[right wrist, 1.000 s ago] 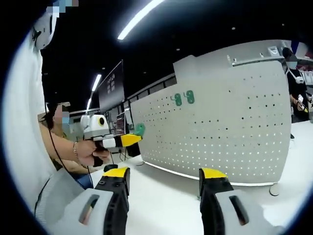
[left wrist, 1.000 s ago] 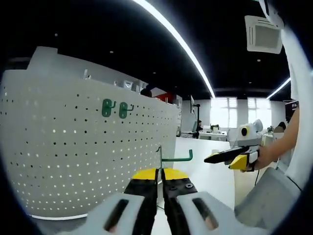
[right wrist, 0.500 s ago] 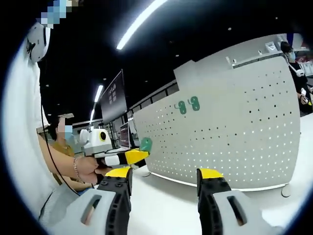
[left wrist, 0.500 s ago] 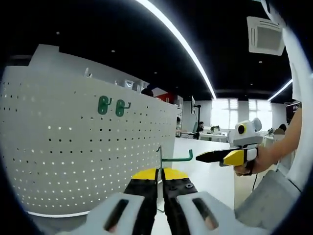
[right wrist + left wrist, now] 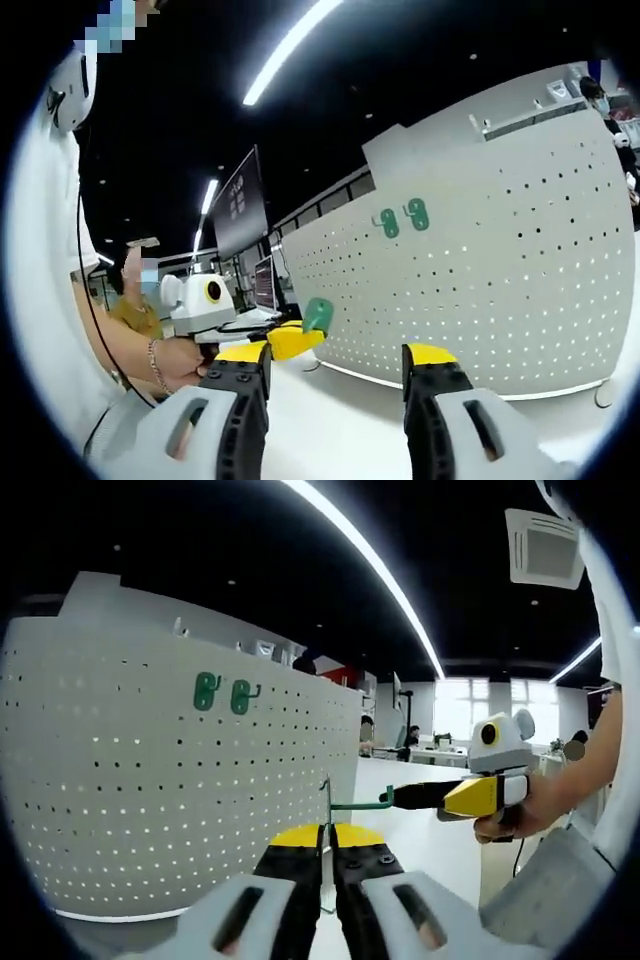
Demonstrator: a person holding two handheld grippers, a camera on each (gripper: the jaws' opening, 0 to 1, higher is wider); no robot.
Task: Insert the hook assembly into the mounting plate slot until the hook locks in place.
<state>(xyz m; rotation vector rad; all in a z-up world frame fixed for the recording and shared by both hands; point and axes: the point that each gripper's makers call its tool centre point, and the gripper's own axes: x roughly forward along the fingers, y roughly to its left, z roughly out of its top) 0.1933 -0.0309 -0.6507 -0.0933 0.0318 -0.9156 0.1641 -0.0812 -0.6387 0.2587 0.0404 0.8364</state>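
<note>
Pegboard (image 5: 170, 780) stands at the tabletop's left edge, two green hooks (image 5: 222, 694) already seated near its top.

My left gripper (image 5: 326, 838) is pinched tight on the hook (image 5: 345, 804), the one I have to mount: green wire, stem upright between the yellow tips, arm pointing right. From the right gripper view its green backplate (image 5: 318, 314) shows at the tips of that gripper.

Changed in the last second: my right gripper (image 5: 400, 798) has closed in from the right, and its tip now looks to touch the hook's curled end. Its jaws stand wide apart in its own view (image 5: 335, 357), holding nothing.

Reading: hook is well clear of the pegboard, insertion not begun. Right hand probably about to steady or take it.
</note>
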